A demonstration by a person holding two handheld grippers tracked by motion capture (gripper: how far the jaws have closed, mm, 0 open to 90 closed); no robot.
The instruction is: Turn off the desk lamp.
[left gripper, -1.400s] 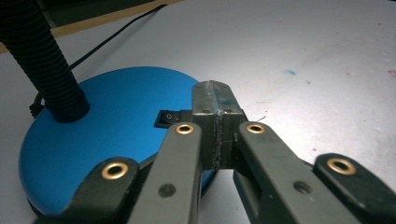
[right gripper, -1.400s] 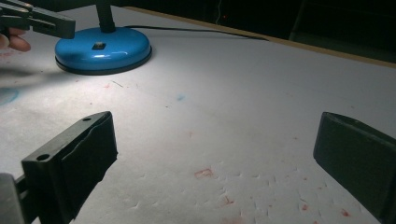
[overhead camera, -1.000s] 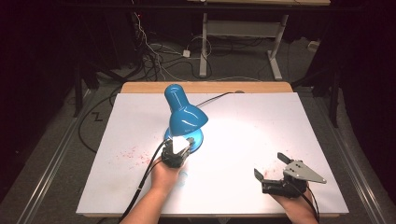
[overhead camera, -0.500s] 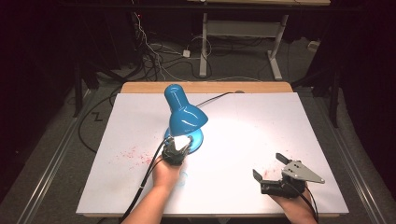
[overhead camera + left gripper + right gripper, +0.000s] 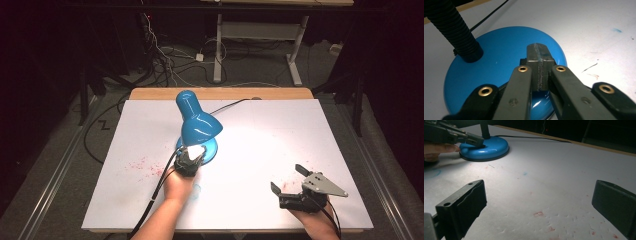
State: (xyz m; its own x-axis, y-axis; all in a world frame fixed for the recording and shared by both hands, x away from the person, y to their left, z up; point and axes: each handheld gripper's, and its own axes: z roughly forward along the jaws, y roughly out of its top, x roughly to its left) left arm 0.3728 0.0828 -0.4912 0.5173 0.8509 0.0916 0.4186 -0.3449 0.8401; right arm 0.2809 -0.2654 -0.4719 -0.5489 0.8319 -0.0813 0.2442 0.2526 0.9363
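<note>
Jaws of my left gripper [image 5: 539, 53] pressed together over the blue lamp base [image 5: 499, 57], ribbed neck [image 5: 454, 27] visible close up, right gripper [image 5: 290, 180] spread wide above bare worktop [image 5: 300, 135].

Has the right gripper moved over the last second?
No. In the high view the right gripper sits at the same spot near the table's front right edge, jaws open.

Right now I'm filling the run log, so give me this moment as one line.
left gripper: shut, tips over lamp base | right gripper: open, empty, apart from lamp | lamp: lit, upright on table
</note>
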